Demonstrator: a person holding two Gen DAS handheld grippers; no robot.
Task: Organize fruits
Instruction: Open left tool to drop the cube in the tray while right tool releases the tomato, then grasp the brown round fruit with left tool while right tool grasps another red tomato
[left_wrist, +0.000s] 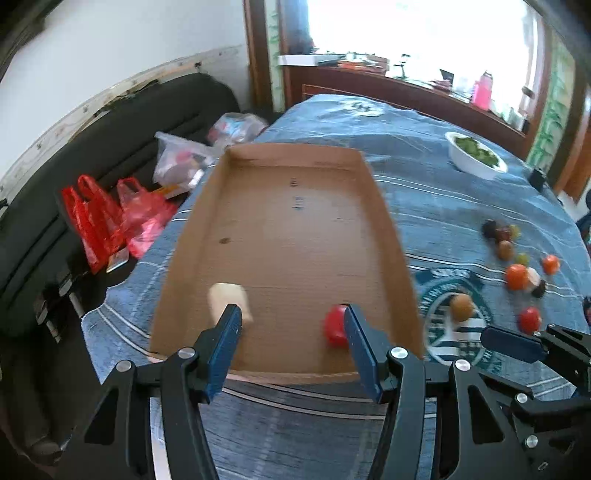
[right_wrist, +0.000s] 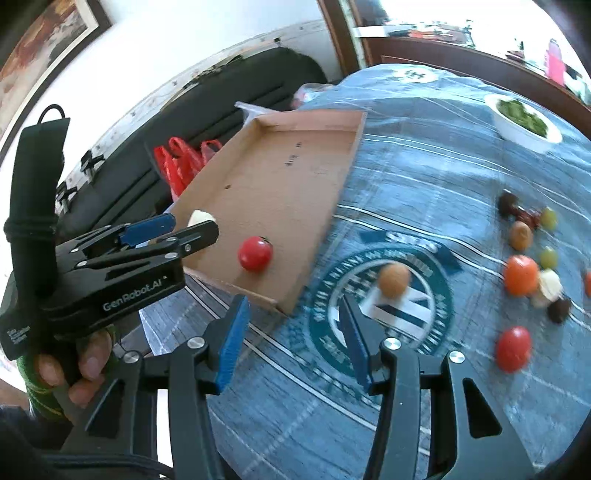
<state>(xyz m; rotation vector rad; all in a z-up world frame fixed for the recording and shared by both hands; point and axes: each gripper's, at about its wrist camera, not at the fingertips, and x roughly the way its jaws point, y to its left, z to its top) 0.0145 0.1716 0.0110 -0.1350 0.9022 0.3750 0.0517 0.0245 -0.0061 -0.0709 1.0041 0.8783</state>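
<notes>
Your left tongs (left_wrist: 293, 325) stand wide and empty above the near end of the cardboard tray (left_wrist: 384, 221), which lies on the blue printed cloth (left_wrist: 443, 206) covering the tabletop. Inside the tray, near its near edge, sit 2 items: a red tomato (left_wrist: 334, 326) just beside the right finger, and a pale cream piece (left_wrist: 225, 295) behind the left finger; whether either finger touches its item cannot be told. In the right wrist view, your right tongs (right_wrist: 293, 332) are also wide and empty, held over the round green emblem (right_wrist: 380, 295) just right of the tray. A brown round fruit (right_wrist: 394, 280) rests on that emblem, just beyond the right finger. Farther right, the remaining fruits lie loose on the cloth: an orange tomato (right_wrist: 521, 275), another red tomato (right_wrist: 513, 349), green grapes (right_wrist: 548, 218) and several dark pieces, all blurred. A white bowl of greens (right_wrist: 524, 122) stands at the far right.
</notes>
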